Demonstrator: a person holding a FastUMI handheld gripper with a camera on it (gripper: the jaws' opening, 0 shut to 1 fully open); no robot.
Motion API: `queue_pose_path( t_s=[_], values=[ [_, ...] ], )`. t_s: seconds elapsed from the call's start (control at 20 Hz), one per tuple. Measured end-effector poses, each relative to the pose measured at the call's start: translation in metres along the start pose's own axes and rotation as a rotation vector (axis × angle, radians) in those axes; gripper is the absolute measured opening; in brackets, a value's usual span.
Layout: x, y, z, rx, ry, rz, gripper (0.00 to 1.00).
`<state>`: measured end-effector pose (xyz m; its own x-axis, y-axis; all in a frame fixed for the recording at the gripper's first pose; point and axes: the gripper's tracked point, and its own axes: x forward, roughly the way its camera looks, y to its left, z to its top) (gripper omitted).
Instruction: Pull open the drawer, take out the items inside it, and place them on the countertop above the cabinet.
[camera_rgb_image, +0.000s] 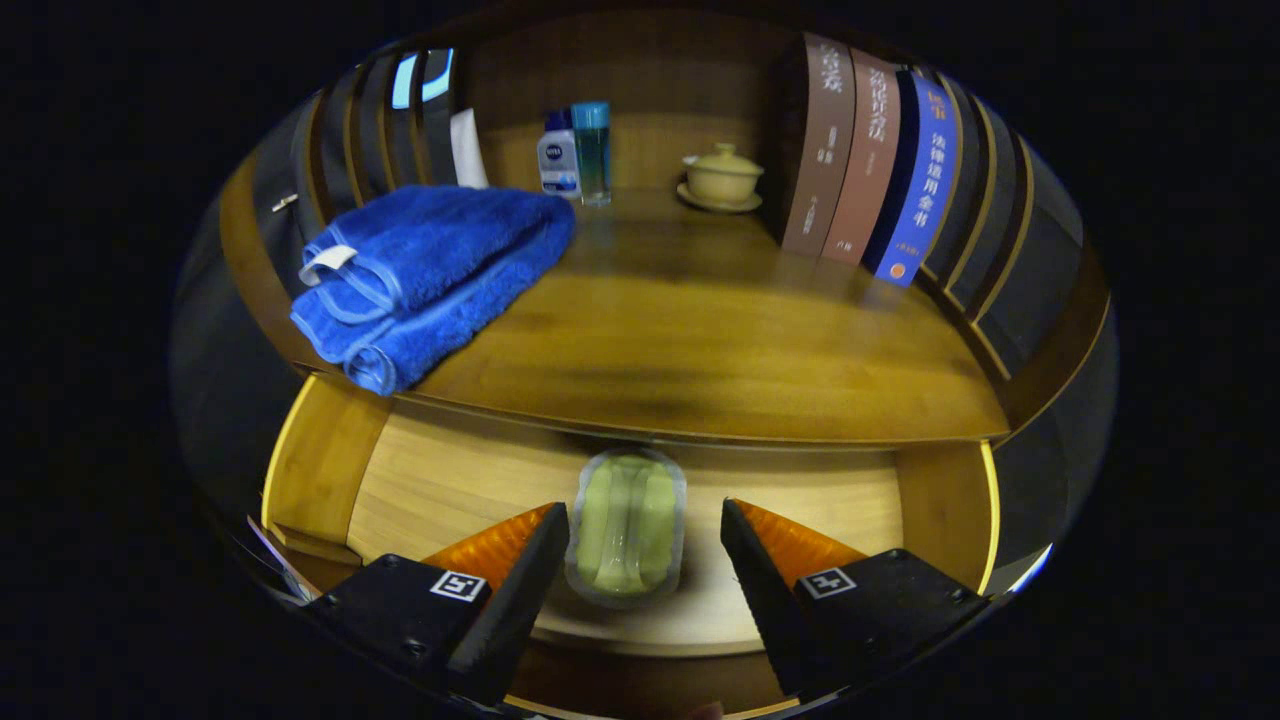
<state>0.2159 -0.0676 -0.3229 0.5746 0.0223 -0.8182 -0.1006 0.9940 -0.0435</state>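
Observation:
The wooden drawer (430, 480) stands pulled open below the countertop (700, 340). On its floor lies a small clear packet with a pale green item inside (628, 525). My gripper (640, 520) hangs open over the drawer, and the packet sits between the two fingers. The left fingertip (545, 540) is close beside the packet's edge; the right fingertip (740, 530) stands a little apart from it. A folded blue towel (430, 275) rests on the countertop at its front left corner, overhanging the edge slightly.
At the back of the countertop stand two small bottles (575, 150) and a lidded cream cup on a saucer (722, 178). A row of upright books (870, 165) lines the right side. The countertop's middle is bare wood.

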Motion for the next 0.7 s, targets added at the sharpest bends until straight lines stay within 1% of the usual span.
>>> queue_pose_path(
  t_s=[0.05,0.15,0.25,0.3,0.35,0.45,0.5,0.7],
  values=[
    [0.008,0.001,-0.005,-0.008,0.016,-0.013,0.90],
    [0.020,0.006,-0.016,-0.018,0.055,-0.012,0.75],
    [0.028,0.009,-0.022,-0.004,0.086,-0.003,0.51],
    [0.029,0.009,-0.022,0.029,0.074,-0.008,0.39],
    [0.026,0.011,-0.014,0.049,0.069,0.007,0.27],
    [0.024,0.017,-0.018,0.088,0.097,0.052,0.19],
    [0.020,0.019,-0.019,0.099,0.115,0.074,0.19],
    [-0.012,0.021,-0.008,0.127,0.134,0.116,0.19]
  ],
)
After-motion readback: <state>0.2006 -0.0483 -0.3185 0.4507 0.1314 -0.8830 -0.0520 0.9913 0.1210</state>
